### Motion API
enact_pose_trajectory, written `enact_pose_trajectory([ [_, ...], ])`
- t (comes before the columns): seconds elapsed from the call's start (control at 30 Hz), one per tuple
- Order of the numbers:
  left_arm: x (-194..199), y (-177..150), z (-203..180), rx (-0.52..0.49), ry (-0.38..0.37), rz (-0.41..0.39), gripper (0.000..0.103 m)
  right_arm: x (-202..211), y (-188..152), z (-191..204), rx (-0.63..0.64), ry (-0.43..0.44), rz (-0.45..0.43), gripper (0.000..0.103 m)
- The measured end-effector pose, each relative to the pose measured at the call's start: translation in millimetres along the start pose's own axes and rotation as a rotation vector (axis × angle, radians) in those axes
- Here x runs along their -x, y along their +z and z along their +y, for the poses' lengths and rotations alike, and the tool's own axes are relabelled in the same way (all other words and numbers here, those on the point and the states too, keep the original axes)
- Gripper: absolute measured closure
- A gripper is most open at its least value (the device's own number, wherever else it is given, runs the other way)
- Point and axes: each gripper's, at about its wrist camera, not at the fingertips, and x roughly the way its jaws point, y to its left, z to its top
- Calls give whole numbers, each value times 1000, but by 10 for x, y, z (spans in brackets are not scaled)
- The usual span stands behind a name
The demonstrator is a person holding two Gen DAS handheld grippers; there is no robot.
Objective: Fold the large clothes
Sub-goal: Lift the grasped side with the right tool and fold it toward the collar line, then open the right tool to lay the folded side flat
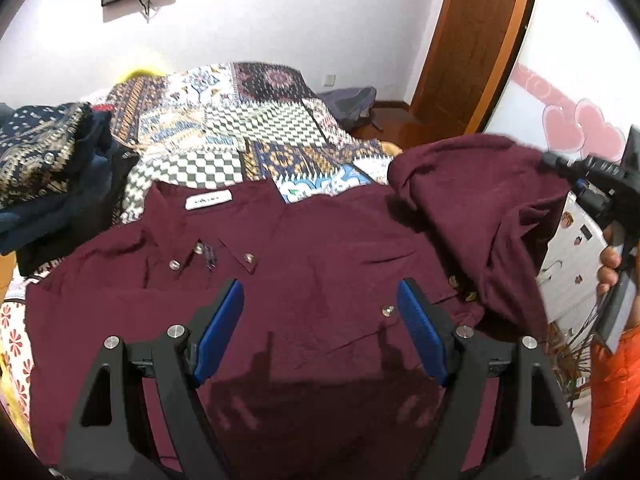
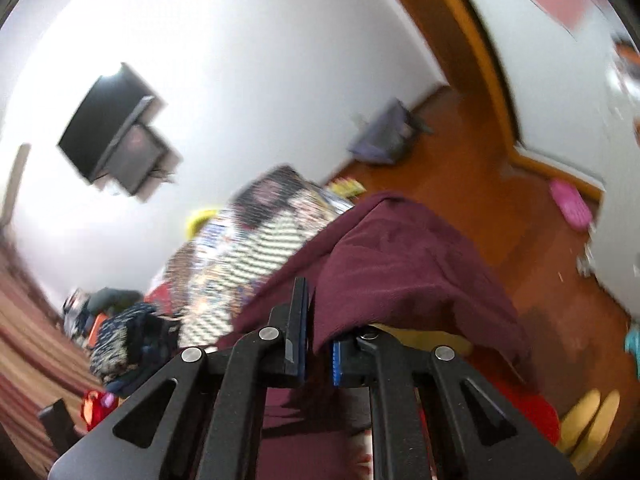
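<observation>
Left gripper (image 1: 320,320): jaws spread wide, nothing between the blue pads (image 1: 222,330), hovering over the lower front of the shirt, its shadow falling on the cloth just below the fingers.

Right gripper (image 2: 316,344): jaws nearly together, pinching a fold of the same shirt; the cloth drapes up and over the right-hand finger and hangs ahead of the tool. In the left wrist view this gripper (image 1: 592,184) sits far to the right, held by a hand (image 1: 610,268), with the lifted cloth bunched against it.

Maroon shirt (image 1: 280,280): one item, button-down, front up on a patterned bedspread (image 1: 248,120). Collar with white label (image 1: 209,200) lies ahead of the left gripper and slightly to its left; hem lies back toward the tool, so the long axis runs away from the gripper, collar end farthest. Right-hand portion (image 1: 480,208) is raised and folded inward over the body.

Buttons: seven visible in the left wrist view, three at the collar area (image 1: 199,247), one on the chest ahead of the right-hand pad (image 1: 387,311), and two brass-coloured ones under the raised fold (image 1: 454,280); the remaining count is uncertain.

Other clothes: one pile (image 1: 44,168) ahead and far left of the left gripper, item count not legible.

Wall screen (image 2: 116,132): one, ahead and up-left of the right gripper, blurred
</observation>
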Motion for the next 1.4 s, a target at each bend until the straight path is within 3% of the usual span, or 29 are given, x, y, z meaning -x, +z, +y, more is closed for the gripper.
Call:
enact_pose_trajectory([
  [0.2, 309, -7, 197, 21, 7, -48, 25, 119, -67, 847, 152, 146, -25, 95],
  [0.37, 628, -78, 435, 52, 39, -96, 24, -53, -301, 1433, 248, 259, 39, 95],
  [0.53, 961, -208, 690, 76, 115, -151, 20, -421, -705, 1789, 337, 316, 187, 95],
  [0.7, 1169, -356, 943, 128, 163, -171, 18, -927, -1229, 1901, 358, 368, 459, 95],
  [0.8, 1232, -433, 1049, 151, 189, -177, 18, -1162, -1582, 1964, 387, 345, 606, 94],
  [0.97, 1276, -531, 1169, 178, 215, -176, 17, -1225, -2038, 2092, 540, 258, 697, 91],
  [1.07, 1267, -555, 1192, 182, 219, -171, 17, -1212, -2122, 2104, 589, 205, 739, 89],
  [1.17, 1263, -557, 1174, 179, 218, -169, 17, -1194, -2083, 2077, 563, 180, 814, 81],
  [1.23, 1250, -545, 1148, 171, 218, -169, 17, -1125, -2026, 2073, 554, 177, 811, 80],
  [1.33, 1227, -520, 1102, 156, 215, -167, 17, -911, -1869, 2059, 571, 171, 741, 76],
  [1.4, 1202, -496, 1052, 143, 213, -165, 17, -761, -1729, 2018, 561, 183, 698, 66],
])
